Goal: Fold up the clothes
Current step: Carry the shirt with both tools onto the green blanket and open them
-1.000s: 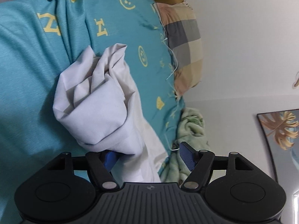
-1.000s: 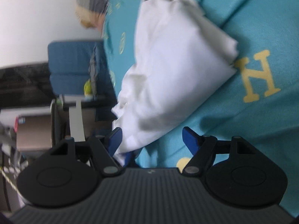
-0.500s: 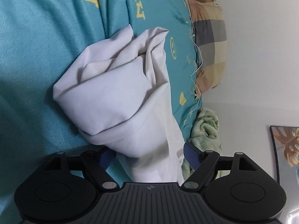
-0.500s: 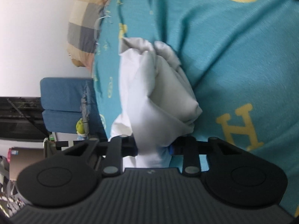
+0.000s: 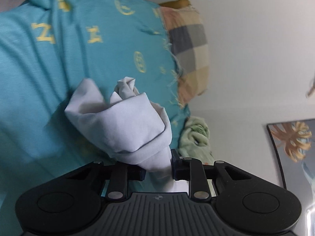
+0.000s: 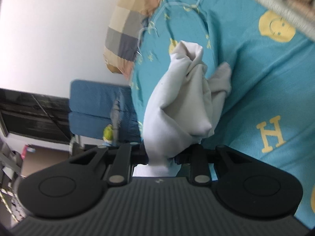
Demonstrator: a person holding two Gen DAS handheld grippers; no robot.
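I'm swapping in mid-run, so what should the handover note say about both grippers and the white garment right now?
Left gripper: jaws have just been closing, now shut on the white garment, pinching a bunched edge.
Right gripper: also just closed, shut on the same white garment.
Garment: crumpled, hanging from both grips above the teal bedspread; a plaid pillow lies at the bed's far end.
Done: both edges gripped.
Left: spread it flat and make every fold; none is visible yet.
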